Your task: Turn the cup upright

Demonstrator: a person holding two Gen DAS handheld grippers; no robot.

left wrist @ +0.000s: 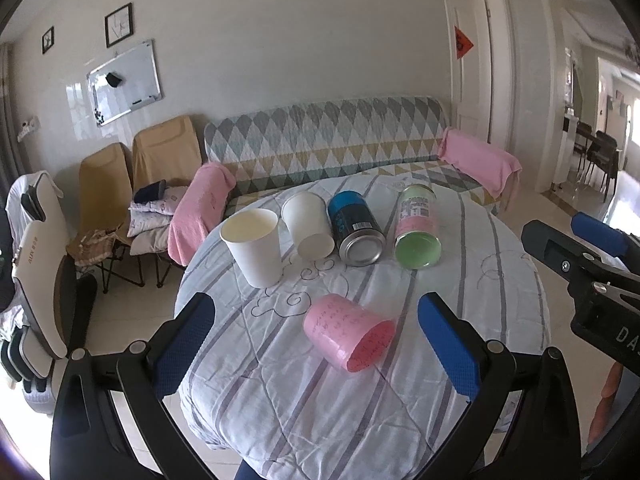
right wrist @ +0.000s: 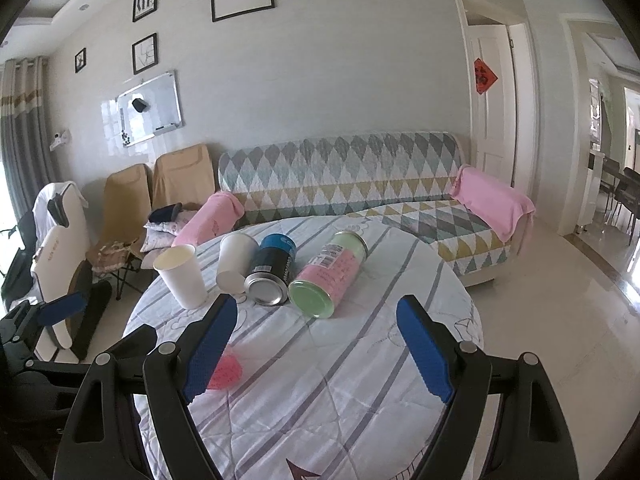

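A pink cup (left wrist: 349,335) lies on its side on the round table's striped cloth (left wrist: 460,280), mouth toward me, between the fingers of my open, empty left gripper (left wrist: 316,344). In the right wrist view only part of the pink cup (right wrist: 226,372) shows, behind my left finger pad (right wrist: 212,350). My right gripper (right wrist: 316,352) is open and empty above the cloth (right wrist: 340,400); it also shows at the right edge of the left wrist view (left wrist: 576,248). A white paper cup (left wrist: 256,246) stands upright; another white cup (left wrist: 308,224) lies on its side.
A blue can (left wrist: 356,228) and a green-and-pink can (left wrist: 418,226) lie on their sides at the back of the table. A patterned sofa (left wrist: 320,140) with pink cushions stands behind. Folding chairs (left wrist: 120,184) and an office chair (left wrist: 36,260) stand to the left.
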